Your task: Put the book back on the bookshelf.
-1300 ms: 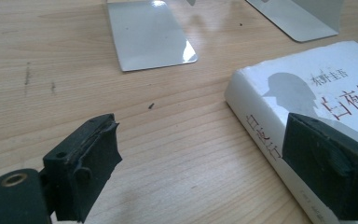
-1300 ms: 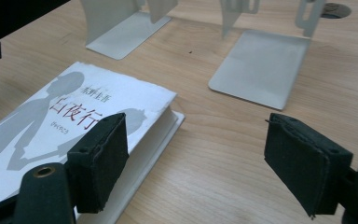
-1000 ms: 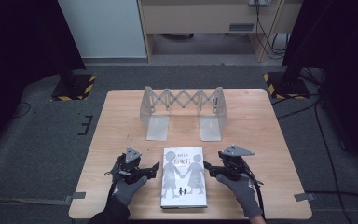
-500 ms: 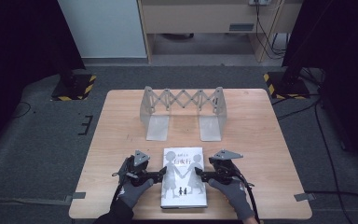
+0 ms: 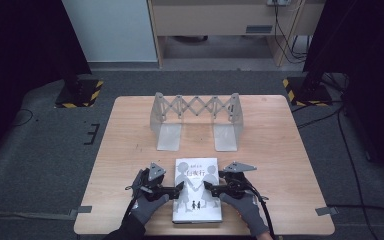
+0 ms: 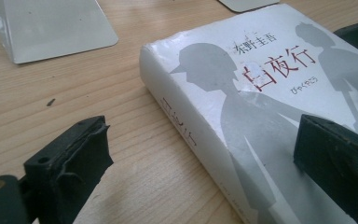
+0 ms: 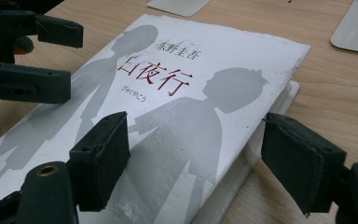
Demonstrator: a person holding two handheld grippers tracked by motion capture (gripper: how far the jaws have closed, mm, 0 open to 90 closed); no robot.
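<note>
Lying flat near the front edge of the wooden table [image 5: 280, 150], the white book [image 5: 197, 200] sat between both grippers. Each one, left gripper [image 5: 180, 187] and right gripper [image 5: 207, 186], had its jaws spread wide, straddling a long edge without gripping.

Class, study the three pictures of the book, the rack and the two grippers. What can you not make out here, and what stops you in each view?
- Book, high view: near edge lost behind both hands; title too small.
- Book's spine text, left gripper view: faint, steeply angled, unreadable.
- Rack, both gripper views: only flat base plates, cut off by top edge.
- Left gripper and right gripper: whether jaws touch the cover cannot be told.
</note>
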